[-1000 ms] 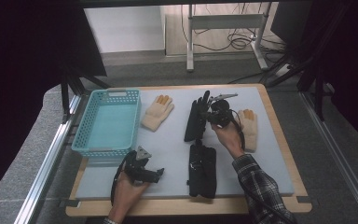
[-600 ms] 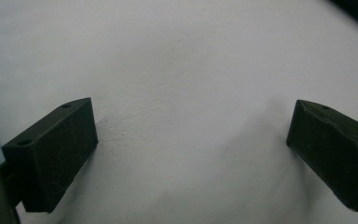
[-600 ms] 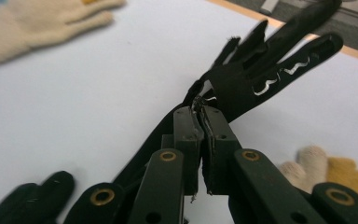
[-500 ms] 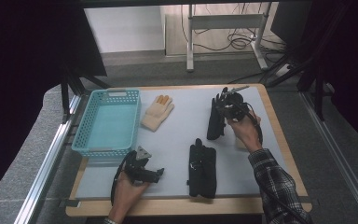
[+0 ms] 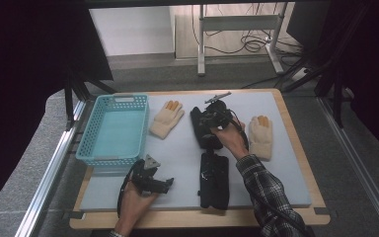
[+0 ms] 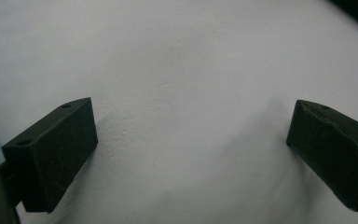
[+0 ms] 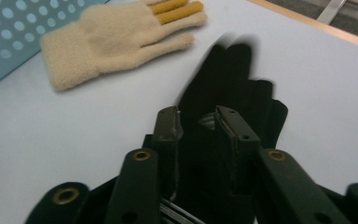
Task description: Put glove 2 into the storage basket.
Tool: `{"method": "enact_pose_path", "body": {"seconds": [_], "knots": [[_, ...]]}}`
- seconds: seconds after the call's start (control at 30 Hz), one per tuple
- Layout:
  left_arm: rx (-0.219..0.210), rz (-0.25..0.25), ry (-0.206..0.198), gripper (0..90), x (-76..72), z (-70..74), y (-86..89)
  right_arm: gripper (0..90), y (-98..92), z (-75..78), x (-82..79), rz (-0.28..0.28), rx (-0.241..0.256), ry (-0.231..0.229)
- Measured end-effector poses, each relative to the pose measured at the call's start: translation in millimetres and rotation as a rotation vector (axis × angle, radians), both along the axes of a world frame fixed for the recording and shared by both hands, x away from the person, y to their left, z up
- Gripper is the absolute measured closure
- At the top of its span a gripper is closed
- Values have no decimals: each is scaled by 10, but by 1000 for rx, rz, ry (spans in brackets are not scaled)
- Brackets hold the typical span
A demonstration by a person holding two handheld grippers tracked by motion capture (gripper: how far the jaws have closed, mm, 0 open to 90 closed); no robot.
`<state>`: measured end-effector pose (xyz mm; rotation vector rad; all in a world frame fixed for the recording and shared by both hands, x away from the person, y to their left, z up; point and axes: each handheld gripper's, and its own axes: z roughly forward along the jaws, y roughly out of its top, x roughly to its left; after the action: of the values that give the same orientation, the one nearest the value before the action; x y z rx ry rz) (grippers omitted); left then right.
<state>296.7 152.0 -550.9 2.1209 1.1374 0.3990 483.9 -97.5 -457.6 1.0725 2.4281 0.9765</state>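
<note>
- Now we have the right gripper (image 7: 198, 122) pinched nearly closed on a black glove (image 7: 233, 79), its jaws holding a fold of fabric near the cuff while the fingers trail onto the grey mat (image 5: 286, 163).
- In the high view that glove (image 5: 200, 129) sits mid-table, between the cream glove (image 5: 167, 118) near the basket and another cream glove (image 5: 260, 136) on the right; a second black glove (image 5: 213, 178) lies nearer the front edge.
- Our left gripper (image 6: 189, 140) rests wide open over bare mat, holding nothing, close to the front of the turquoise basket (image 5: 94, 150).
- Judging the step as a carry to the basket, we should keep the pinch firm, since the fabric is limp and could slip.
- We should lift high enough that the dangling fingers clear the near cream glove and the basket wall.
- Release only once the glove hangs over the basket floor.
</note>
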Motion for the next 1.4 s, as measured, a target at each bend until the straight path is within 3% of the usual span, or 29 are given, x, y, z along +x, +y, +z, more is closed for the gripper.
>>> {"method": "enact_pose_path", "body": {"seconds": [0.13, 0.33, 0.6, 0.73, 0.77, 0.83, 0.9, 0.97, 1.1, 1.4], "knots": [[-1, 0, 0, 19, 0, 0, -1, 602, -24, -44, 49, 6, -9, -4], [-2, 0, 0, 19, 0, -1, -1, 523, -132, -278, 147, 32, -16, 25], [-2, 0, 0, 19, 0, 0, -1, 473, -96, -573, 222, 94, -66, -34], [-2, 0, 0, 19, 0, 0, -1, 496, -70, -648, 274, 102, -68, -23], [-2, 0, 0, 19, 0, 0, -1, 534, -70, -651, 279, 68, -47, 7], [-2, 1, 0, 19, -1, 0, -1, 573, -69, -648, 276, 59, -45, 11], [-1, 0, 0, 19, -1, 0, -2, 716, -62, -619, 254, 50, -49, 18], [-2, 0, 0, 19, -1, 0, -1, 786, -35, -602, 228, 46, -56, 24], [-2, 0, 0, 19, 0, 0, -2, 801, -6, -565, 203, 41, -71, 15], [-1, 0, 0, 19, 1, -2, -1, 800, -149, -191, 137, 6, 24, -11]]}}
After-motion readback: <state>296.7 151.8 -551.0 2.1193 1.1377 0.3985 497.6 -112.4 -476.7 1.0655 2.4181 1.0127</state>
